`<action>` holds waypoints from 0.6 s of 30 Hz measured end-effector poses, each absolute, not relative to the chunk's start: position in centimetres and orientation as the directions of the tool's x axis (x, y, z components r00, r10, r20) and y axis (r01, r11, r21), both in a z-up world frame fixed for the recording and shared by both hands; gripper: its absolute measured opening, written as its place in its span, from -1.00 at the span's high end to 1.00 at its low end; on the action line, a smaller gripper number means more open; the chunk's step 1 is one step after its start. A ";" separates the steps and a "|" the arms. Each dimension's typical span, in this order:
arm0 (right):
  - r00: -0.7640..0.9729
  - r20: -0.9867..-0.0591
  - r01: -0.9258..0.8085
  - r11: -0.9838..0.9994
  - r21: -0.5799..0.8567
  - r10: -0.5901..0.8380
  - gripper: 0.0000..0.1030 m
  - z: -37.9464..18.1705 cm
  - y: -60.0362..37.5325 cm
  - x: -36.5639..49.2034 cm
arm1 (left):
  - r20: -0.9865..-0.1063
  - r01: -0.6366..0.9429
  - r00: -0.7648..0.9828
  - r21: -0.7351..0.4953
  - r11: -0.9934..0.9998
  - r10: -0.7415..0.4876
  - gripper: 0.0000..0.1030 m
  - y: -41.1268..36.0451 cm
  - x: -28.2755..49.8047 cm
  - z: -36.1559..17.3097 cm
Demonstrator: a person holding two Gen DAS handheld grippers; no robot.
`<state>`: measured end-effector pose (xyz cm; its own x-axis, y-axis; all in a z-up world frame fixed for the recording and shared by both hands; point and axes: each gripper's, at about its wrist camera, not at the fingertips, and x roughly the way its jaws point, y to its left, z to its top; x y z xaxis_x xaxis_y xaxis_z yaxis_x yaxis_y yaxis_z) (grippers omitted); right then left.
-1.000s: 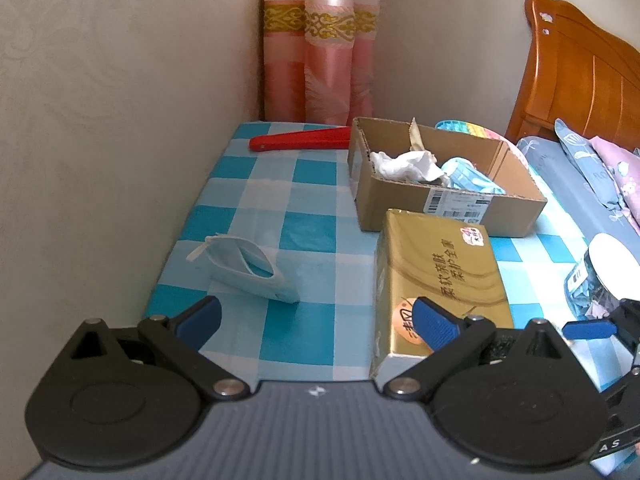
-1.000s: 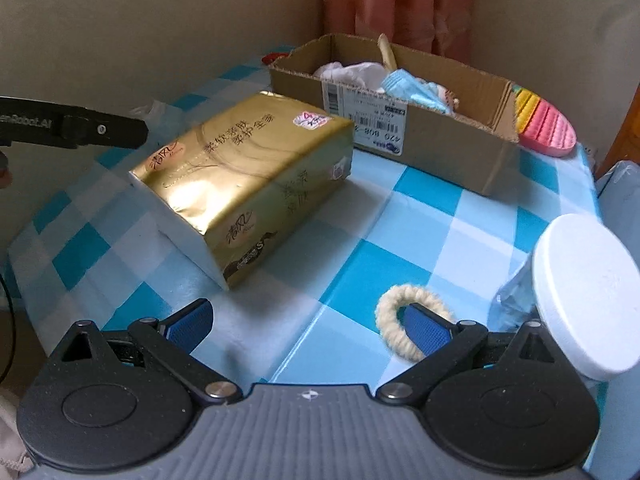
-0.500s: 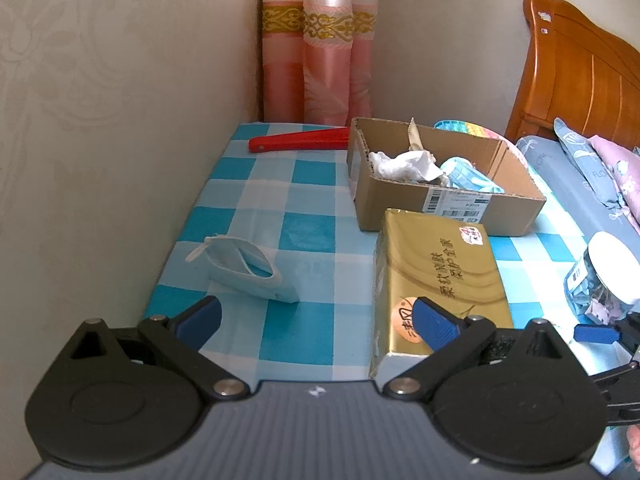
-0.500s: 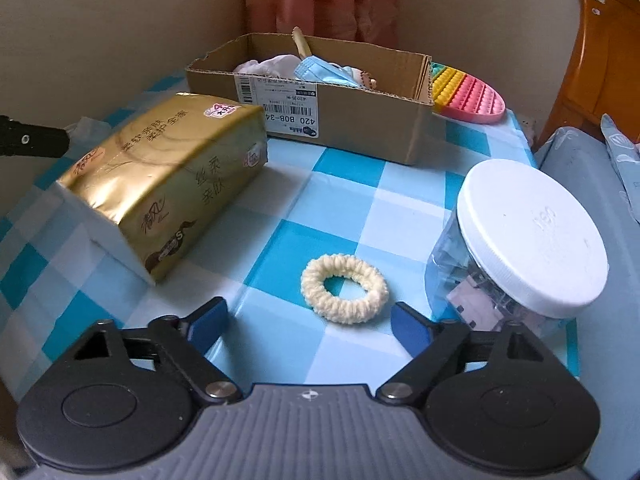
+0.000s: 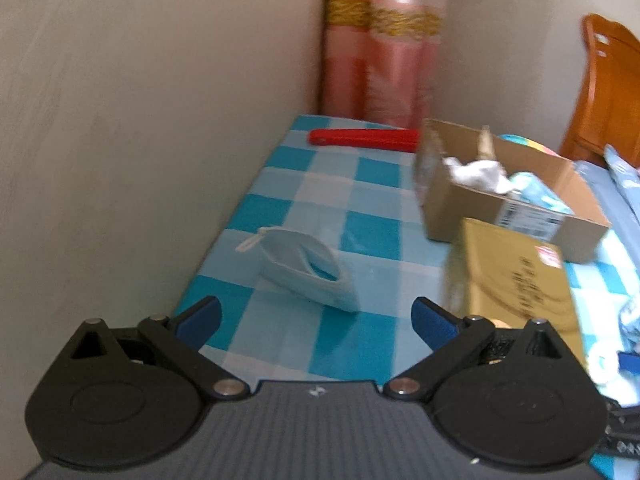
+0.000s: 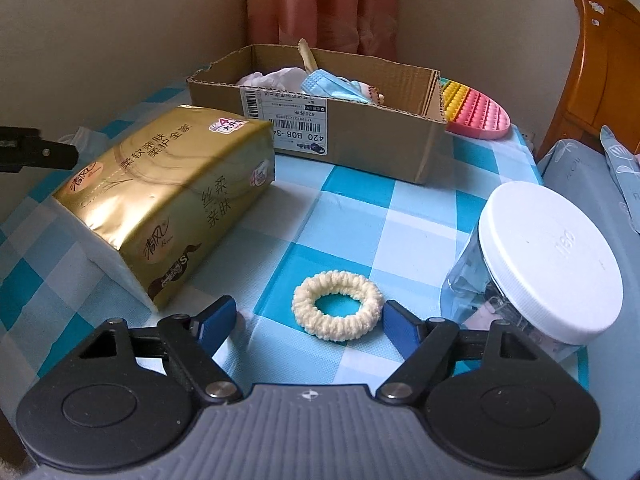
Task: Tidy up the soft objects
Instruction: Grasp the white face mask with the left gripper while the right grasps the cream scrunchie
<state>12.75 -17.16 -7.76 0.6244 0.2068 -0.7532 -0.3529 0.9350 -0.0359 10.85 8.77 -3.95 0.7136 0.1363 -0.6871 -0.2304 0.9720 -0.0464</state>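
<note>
Your left tool [image 5: 316, 316] stands with its blue-padded fingers wide apart and nothing between them. Just beyond it, at centre frame in the left wrist view, a pale blue fabric pouch [image 5: 306, 274] lies on the blue-and-white checked table [image 5: 372, 236]; it touches neither finger.

Your right tool [image 6: 308, 318] is likewise spread, empty. A cream knitted hair ring [image 6: 337, 312] lies flat on the table at lower centre of the right wrist view, between the two fingertips but nearer the right one; whether it touches that pad cannot be told.

A gold foil tissue pack [image 6: 168, 196] occupies the left of that frame, lying flat. Behind it, at upper centre, an open brown cardboard box [image 6: 344, 144] holds a white crumpled cloth [image 6: 272, 78] and a light blue face mask [image 6: 332, 84]. A clear plastic jar with a white screw lid [image 6: 548, 260] stands at right, near the hair ring. A pink-and-yellow bubble mat [image 6: 476, 114] lies behind the box. A red flat bar [image 5: 364, 139] lies at the far end of the table in the left wrist view, which is motion-blurred.
</note>
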 end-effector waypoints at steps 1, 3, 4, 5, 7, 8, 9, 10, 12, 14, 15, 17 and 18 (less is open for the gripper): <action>0.625 -0.753 -0.353 0.935 -0.037 0.206 -0.63 -7.8 -17.1 12.7 | -0.688 -0.243 0.712 -0.059 0.968 0.137 -0.93 9.1 11.2 -4.2; 0.625 -0.752 -0.357 0.933 -0.036 0.210 -0.63 -7.8 -17.2 12.8 | -0.686 -0.263 0.714 -0.083 0.961 0.136 -0.91 9.6 11.6 -4.4; 0.625 -0.752 -0.359 0.933 -0.037 0.211 -0.63 -7.8 -17.2 12.8 | -0.685 -0.271 0.715 -0.092 0.958 0.137 -0.91 9.8 11.9 -4.4; 0.625 -0.752 -0.361 0.932 -0.038 0.212 -0.63 -7.8 -17.2 12.8 | -0.680 -0.276 0.720 -0.099 0.956 0.138 -0.91 10.0 12.2 -4.5; 0.625 -0.751 -0.365 0.930 -0.038 0.214 -0.63 -7.8 -17.2 12.9 | -0.670 -0.286 0.728 -0.101 0.953 0.147 -0.91 10.2 12.9 -4.5; 0.625 -0.751 -0.366 0.930 -0.038 0.215 -0.63 -7.8 -17.2 12.9 | -0.671 -0.289 0.726 -0.099 0.952 0.150 -0.91 10.2 13.3 -4.6; 0.625 -0.750 -0.365 0.930 -0.038 0.215 -0.63 -7.8 -17.2 12.9 | -0.671 -0.288 0.726 -0.099 0.953 0.149 -0.91 10.3 13.7 -4.6; 0.625 -0.750 -0.366 0.930 -0.038 0.215 -0.63 -7.8 -17.1 12.9 | -0.670 -0.289 0.727 -0.096 0.952 0.153 -0.91 10.3 14.1 -4.7; 0.625 -0.751 -0.365 0.930 -0.038 0.215 -0.63 -7.8 -17.1 13.0 | -0.676 -0.304 0.719 -0.094 0.948 0.163 -0.83 10.4 14.6 -5.1; 0.625 -0.751 -0.366 0.930 -0.038 0.215 -0.63 -7.8 -17.1 13.0 | -0.687 -0.316 0.709 -0.107 0.943 0.160 -0.63 10.5 15.2 -5.6; 0.625 -0.751 -0.366 0.930 -0.038 0.215 -0.63 -7.8 -17.1 13.0 | -0.693 -0.325 0.703 -0.116 0.939 0.158 -0.58 10.6 15.4 -5.8; 0.624 -0.751 -0.367 0.929 -0.038 0.215 -0.63 -7.8 -17.0 13.2 | -0.697 -0.339 0.698 -0.123 0.933 0.162 -0.43 10.7 15.6 -6.0; 0.624 -0.751 -0.367 0.929 -0.039 0.215 -0.63 -7.8 -17.0 13.2 | -0.700 -0.347 0.695 -0.122 0.930 0.167 -0.40 10.7 15.8 -6.1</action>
<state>13.18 -17.00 -7.84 0.6243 0.2149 -0.7510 -0.3672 0.9293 -0.0394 15.76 10.65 -6.11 0.6947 0.1673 -0.6996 -0.3465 0.9301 -0.1217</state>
